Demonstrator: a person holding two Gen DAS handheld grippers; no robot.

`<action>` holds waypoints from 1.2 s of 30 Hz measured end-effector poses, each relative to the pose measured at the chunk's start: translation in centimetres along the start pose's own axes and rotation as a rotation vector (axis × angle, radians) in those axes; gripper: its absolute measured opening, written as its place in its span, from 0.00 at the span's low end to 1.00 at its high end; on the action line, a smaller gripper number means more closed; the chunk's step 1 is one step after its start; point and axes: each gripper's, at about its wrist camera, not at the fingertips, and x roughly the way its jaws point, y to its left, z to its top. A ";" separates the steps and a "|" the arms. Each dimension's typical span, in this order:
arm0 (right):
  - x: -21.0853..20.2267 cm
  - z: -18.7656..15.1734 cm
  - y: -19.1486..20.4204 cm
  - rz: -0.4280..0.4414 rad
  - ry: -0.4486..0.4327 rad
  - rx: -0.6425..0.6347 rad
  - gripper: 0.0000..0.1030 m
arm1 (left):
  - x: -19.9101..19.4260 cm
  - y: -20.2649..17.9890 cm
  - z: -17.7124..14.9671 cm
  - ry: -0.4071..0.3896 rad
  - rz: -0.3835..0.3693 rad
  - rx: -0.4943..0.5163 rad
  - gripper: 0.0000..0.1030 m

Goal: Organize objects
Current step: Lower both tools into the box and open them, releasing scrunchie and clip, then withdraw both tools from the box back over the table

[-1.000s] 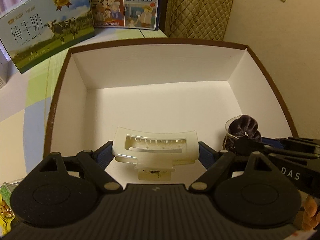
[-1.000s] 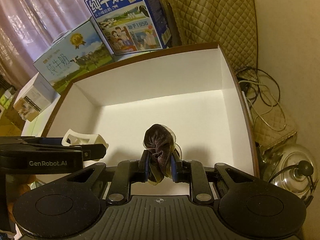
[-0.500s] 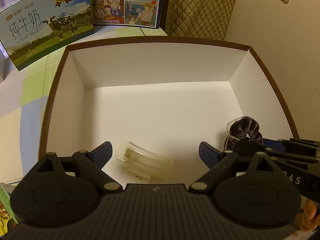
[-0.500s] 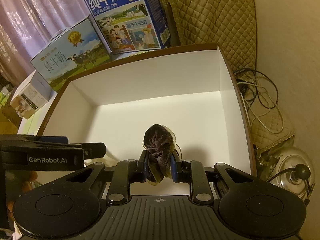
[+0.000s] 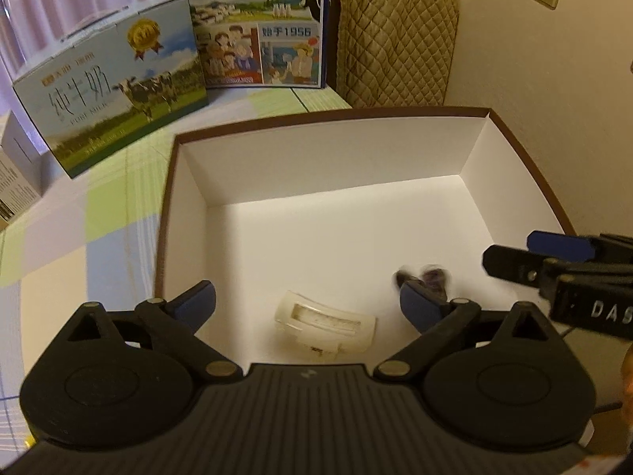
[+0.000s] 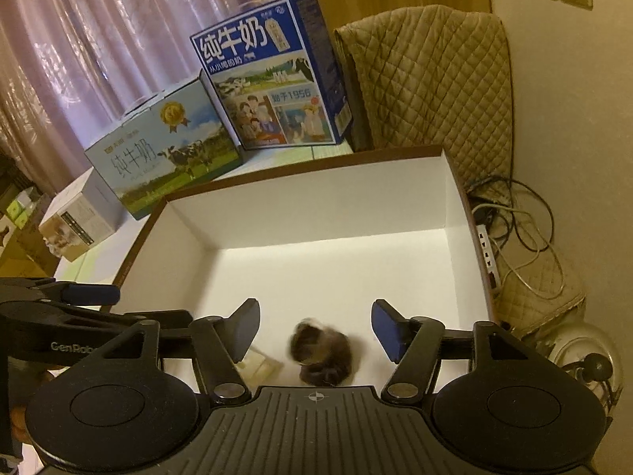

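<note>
Both tools apparently agape, empty

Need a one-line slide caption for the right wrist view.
Right tongs open above a dark scrunchie lying in the white box, cream hair clip beside it.

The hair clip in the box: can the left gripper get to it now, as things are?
Probably yes. The left gripper is open and the hair clip lies between its fingers, low in the box, with nothing over it. The scrunchie lies apart, to the right.
</note>
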 end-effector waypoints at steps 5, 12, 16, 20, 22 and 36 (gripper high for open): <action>-2.1 -0.6 0.3 0.002 -0.014 -0.017 0.60 | -2.5 0.6 -0.8 -0.043 -0.004 0.019 0.96; -5.7 -2.1 1.8 0.029 -0.048 -0.046 0.62 | -6.8 1.6 -2.6 -0.112 -0.026 -0.011 0.96; -7.4 -2.8 3.2 0.034 -0.051 -0.064 0.62 | -9.3 2.5 -3.7 -0.131 -0.037 -0.041 0.96; -9.3 -3.7 4.8 0.051 -0.070 -0.092 0.63 | -11.7 3.4 -5.1 -0.148 -0.037 -0.074 0.96; -10.1 -4.1 5.5 0.056 -0.075 -0.104 0.63 | -13.0 3.8 -6.0 -0.160 -0.031 -0.080 0.96; -13.6 -7.4 9.5 0.081 -0.096 -0.155 0.64 | -20.1 6.0 -11.2 -0.197 -0.005 -0.108 0.96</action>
